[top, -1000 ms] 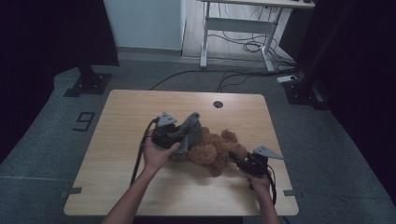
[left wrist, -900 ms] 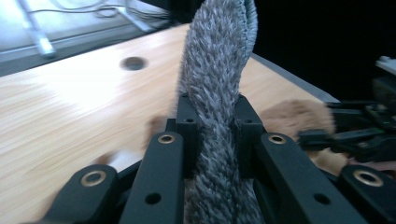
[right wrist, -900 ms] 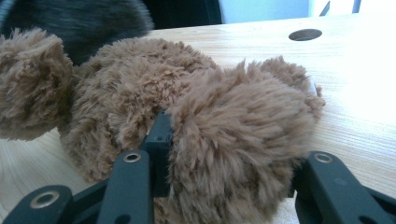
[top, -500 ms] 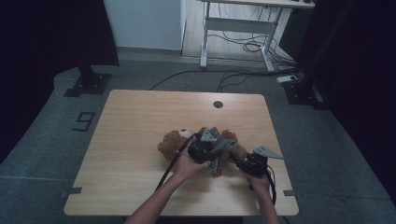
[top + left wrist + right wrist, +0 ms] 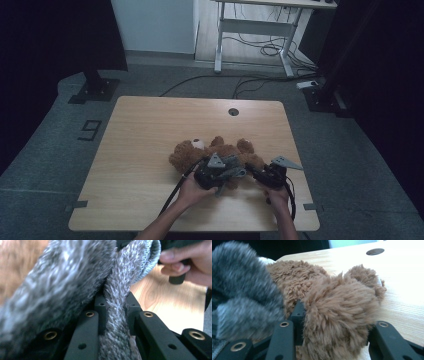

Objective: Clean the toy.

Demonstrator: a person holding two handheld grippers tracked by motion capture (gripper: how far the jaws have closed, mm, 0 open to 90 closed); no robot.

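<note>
A brown teddy bear lies on the wooden table, right of centre and near the front. My left gripper is shut on a fold of grey knitted cloth, which it holds over the bear's lower body. Just to the right, my right gripper is shut on one furry brown limb of the bear. The grey cloth hangs beside that limb. The person's right hand appears past the cloth in the left gripper view.
A round cable hole sits near the table's far edge. Behind the table stands a white desk frame with cables on the floor. Dark stands flank the table, and a "9" mark is on the floor at left.
My left gripper has carried the grey cloth rightward and down, from the bear's left side to over its lower body beside the right gripper. The right gripper has stayed put.
</note>
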